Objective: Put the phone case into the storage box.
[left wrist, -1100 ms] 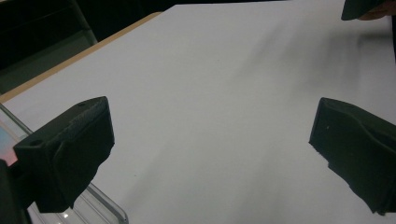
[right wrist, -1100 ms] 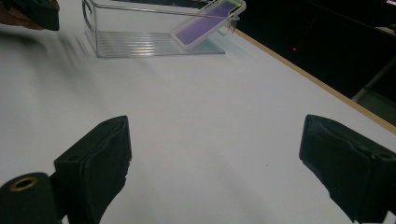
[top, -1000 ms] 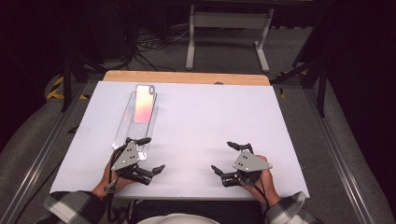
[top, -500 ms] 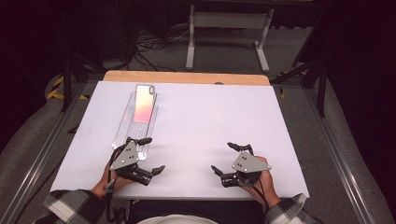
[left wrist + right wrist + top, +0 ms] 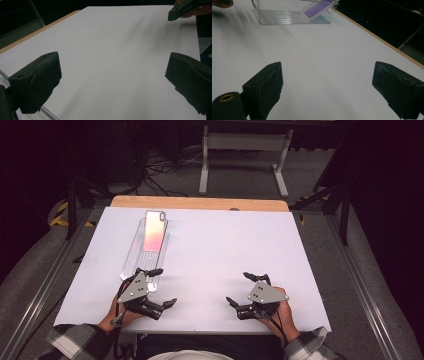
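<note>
A phone with a pinkish shining face lies tilted in a long clear plastic tray at the table's left. Its far end rests on the tray's far rim. My left gripper sits on the white table surface just in front of the tray's near end, open, nothing between its jaws. My right gripper rests near the front edge on the right, also open and empty. In the right gripper view the tray and phone lie far ahead of the gripper. The left gripper faces bare white surface.
A white sheet covers the table, with a wooden strip showing along the far edge. A metal stand and cables are on the floor beyond. The other gripper's jaw appears at the left gripper view's top right.
</note>
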Motion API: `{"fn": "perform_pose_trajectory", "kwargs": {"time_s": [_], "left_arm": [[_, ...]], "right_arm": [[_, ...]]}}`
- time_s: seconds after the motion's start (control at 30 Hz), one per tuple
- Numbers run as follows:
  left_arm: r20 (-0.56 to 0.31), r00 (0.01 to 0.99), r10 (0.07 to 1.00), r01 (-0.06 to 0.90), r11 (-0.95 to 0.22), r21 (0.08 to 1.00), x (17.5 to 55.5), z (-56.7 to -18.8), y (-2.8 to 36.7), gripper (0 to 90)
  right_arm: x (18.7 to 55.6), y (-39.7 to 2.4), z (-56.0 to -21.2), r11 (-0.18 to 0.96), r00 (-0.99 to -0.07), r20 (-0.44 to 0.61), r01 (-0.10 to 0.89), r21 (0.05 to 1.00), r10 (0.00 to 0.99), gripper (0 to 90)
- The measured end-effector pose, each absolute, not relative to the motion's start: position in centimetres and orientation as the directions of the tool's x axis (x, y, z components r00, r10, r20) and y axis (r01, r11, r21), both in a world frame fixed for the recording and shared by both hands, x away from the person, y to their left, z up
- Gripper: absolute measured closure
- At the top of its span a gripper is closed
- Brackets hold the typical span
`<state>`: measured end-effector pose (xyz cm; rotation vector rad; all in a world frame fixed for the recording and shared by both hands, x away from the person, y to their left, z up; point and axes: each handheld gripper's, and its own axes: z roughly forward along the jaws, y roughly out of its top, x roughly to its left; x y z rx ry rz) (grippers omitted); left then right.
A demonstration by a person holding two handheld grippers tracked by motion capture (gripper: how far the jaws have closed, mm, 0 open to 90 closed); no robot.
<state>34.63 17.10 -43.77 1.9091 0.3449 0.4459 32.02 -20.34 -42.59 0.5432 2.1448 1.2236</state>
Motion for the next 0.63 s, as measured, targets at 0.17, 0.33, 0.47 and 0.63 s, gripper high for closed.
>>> {"fn": "perform_pose_trajectory", "kwargs": {"time_s": [0.17, 0.33, 0.47, 0.63], "left_arm": [[0.137, 0.882, 0.452, 0.038, -0.357, 0.933, 34.69, -43.79, 17.33, 1.4], [0.135, 0.879, 0.458, 0.040, -0.351, 0.935, 34.94, -43.78, 17.53, 1.6], [0.117, 0.882, 0.456, 0.052, -0.341, 0.939, 35.16, -43.71, 17.48, 1.8], [0.108, 0.883, 0.457, 0.058, -0.334, 0.941, 35.51, -43.57, 17.29, 2.2]], "right_arm": [[32.26, -20.25, -42.56, 0.488, -0.737, -0.294, 0.056, 0.871, 0.608, 10.4], [32.67, -20.13, -42.75, 0.488, -0.740, -0.290, 0.059, 0.871, 0.607, 10.5], [32.80, -20.20, -42.91, 0.482, -0.741, -0.277, 0.070, 0.874, 0.612, 10.6], [32.88, -20.84, -42.98, 0.478, -0.720, -0.271, 0.095, 0.873, 0.639, 10.8]]}}
